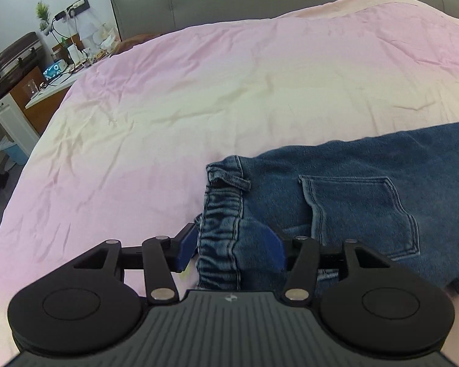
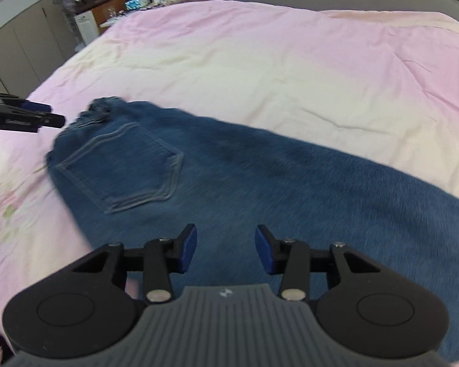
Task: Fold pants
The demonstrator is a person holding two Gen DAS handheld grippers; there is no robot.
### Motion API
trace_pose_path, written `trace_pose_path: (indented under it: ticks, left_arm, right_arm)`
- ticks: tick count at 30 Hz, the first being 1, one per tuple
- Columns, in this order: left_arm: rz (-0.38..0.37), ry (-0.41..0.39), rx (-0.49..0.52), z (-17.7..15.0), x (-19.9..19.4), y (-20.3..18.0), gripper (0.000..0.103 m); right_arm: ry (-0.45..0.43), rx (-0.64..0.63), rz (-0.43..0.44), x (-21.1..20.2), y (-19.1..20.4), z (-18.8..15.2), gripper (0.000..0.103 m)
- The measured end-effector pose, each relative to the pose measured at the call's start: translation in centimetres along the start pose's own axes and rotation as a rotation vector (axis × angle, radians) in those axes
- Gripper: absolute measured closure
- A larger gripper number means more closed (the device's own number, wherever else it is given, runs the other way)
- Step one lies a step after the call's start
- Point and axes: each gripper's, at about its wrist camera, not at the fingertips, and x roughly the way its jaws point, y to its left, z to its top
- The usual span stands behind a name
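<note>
Blue denim pants lie flat on the bed, back pocket facing up. Their elastic waistband bunches up between the blue pads of my left gripper. The left pad stands just clear of the cloth and the right pad is partly hidden behind it. In the right wrist view the pants stretch from the pocket toward the right. My right gripper hovers open over the seat of the denim with nothing pinched. The left gripper shows at the waistband end.
A pink and cream duvet covers the wide bed. A grey padded headboard stands behind it. Off the bed's left edge are a cluttered bedside table, a suitcase and wall cabinets.
</note>
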Motion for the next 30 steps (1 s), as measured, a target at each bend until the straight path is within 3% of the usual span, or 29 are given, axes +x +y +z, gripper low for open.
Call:
trace_pose_path:
  ticks: [1,4,7,10,13,16,19,22,24,25,26,27,30]
  left_arm:
    - [-0.006,0.002,0.010,-0.4,0.2,-0.1,0.045]
    - [0.002,0.017,0.030,-1.0,1.8,-0.4,0.070]
    - [0.027,0.031,0.018,-1.7,3.9,-0.4,0.073]
    - [0.022,0.075,0.001,-2.0,5.4,-0.3,0.074]
    - [0.036,0.082,0.096,-2.9,6.4,-1.0,0.074]
    - [0.036,0.093,0.093,-2.9,6.8,-0.8,0.074]
    - [0.088,0.095,0.129,-2.2,6.5,-1.8,0.074]
    - [0.126,0.051,0.112,-1.7,4.3,-2.4,0.073]
    - [0.092,0.020,0.070,-1.7,2.1,-2.8,0.069]
    - [0.072,0.009,0.040,-1.7,0.9,-3.2,0.063]
    - [0.056,-0.001,0.006,-1.8,-0.1,-3.6,0.061]
    - [0.031,-0.009,-0.034,-2.0,-1.3,-4.2,0.061]
    - [-0.082,-0.021,-0.140,-2.7,-4.3,-6.5,0.060]
  right_arm:
    - [-0.004,-0.004,0.008,-0.5,0.6,-0.7,0.073]
    - [0.016,-0.051,0.026,-1.3,2.7,-3.3,0.093]
    - [0.055,-0.027,-0.018,0.5,2.8,-5.5,0.096]
    - [0.154,0.033,-0.058,3.8,1.5,-8.1,0.103]
    - [0.136,0.034,-0.054,4.9,0.8,-9.3,0.103]
    - [0.132,0.020,-0.056,5.1,0.8,-9.6,0.103]
    - [0.138,0.063,-0.033,4.9,-0.1,-9.1,0.103]
    - [0.127,0.083,-0.004,3.3,-0.4,-8.5,0.103]
    - [0.095,0.120,0.019,1.3,-1.0,-8.5,0.102]
    - [0.080,0.138,0.027,0.2,-1.5,-8.7,0.094]
    - [0.063,0.150,0.028,-0.8,-2.0,-8.9,0.079]
    - [0.043,0.161,0.019,-1.9,-2.6,-9.2,0.073]
    - [-0.006,0.225,-0.024,-5.3,-4.8,-10.5,0.069]
